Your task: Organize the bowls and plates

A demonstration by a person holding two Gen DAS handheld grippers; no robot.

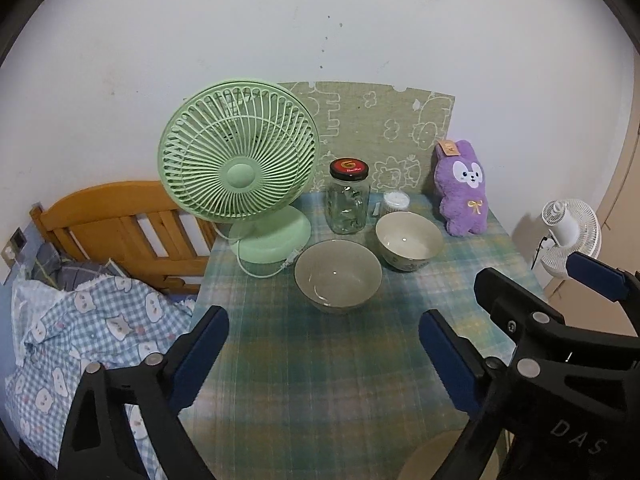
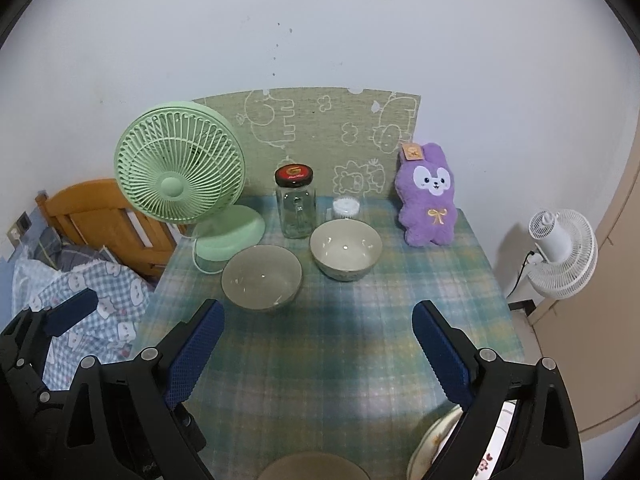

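Two empty bowls, grey bowl (image 1: 338,274) and cream bowl (image 1: 409,245), sit mid-desk (image 1: 320,380), just apart. Behind them, toward the wall edge: glass jar (image 1: 349,198) (contents unclear), green fan (image 1: 238,176), purple plush (image 1: 464,190). Left gripper (image 1: 324,356) and right gripper (image 2: 318,356) gape wide, holding nothing. Only the right view shows a plate (image 2: 434,442) at the near edge.
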